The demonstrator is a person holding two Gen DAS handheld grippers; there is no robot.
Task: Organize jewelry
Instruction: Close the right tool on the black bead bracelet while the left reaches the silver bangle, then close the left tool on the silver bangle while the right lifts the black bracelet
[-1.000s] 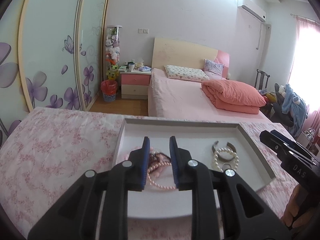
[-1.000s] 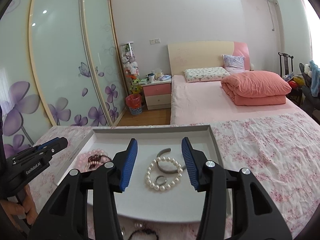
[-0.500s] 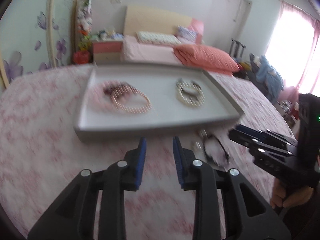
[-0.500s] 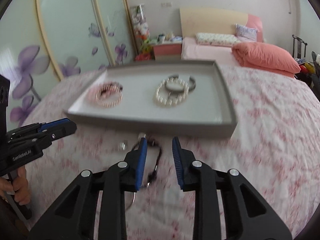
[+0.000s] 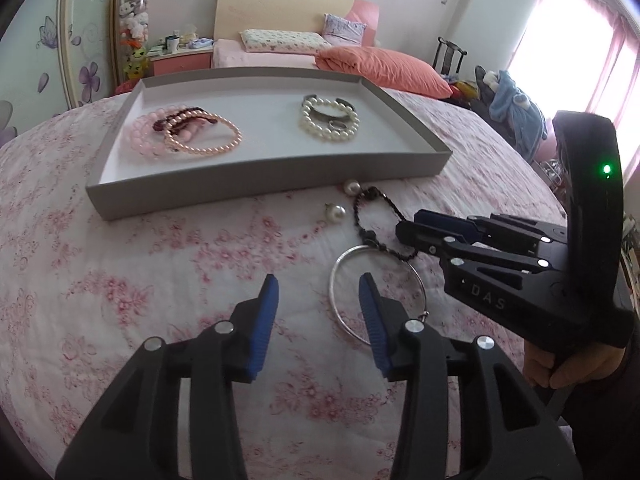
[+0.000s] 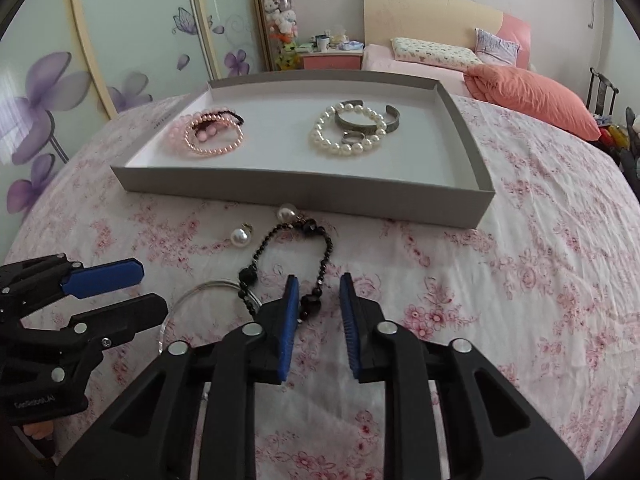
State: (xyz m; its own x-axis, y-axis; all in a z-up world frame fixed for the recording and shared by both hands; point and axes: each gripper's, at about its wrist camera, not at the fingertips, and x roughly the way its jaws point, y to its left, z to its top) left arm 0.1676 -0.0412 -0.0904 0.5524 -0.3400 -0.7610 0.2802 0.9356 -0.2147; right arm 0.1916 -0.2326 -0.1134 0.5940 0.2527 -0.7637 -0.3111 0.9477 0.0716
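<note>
While both sets of tongs hang over the floral tablecloth, I'm reading the right tongs (image 6: 316, 308) as nearest the black bead necklace (image 6: 294, 258): its loop runs lengthwise away from me toward the tray (image 6: 304, 186), and its near end, a fat bead, sits just between my released blue pads, nothing gripped yet. My left tongs (image 5: 318, 304) are spread wide and empty too, with the silver hoop bangle (image 5: 376, 292) lying just to their right, its rim passing under the right finger. Two loose pearl earrings (image 5: 336, 212) rest on the table just short of the tray's front wall. Inside the tray, the left side holds pink bead bracelets (image 5: 188, 136) heaped together with a dark strand; the right side holds a white pearl bracelet (image 6: 346, 136), a metal cuff and a small ring inside the pearl loop. I reckon the necklace goes next, and a clench low on that bead should do it.
</note>
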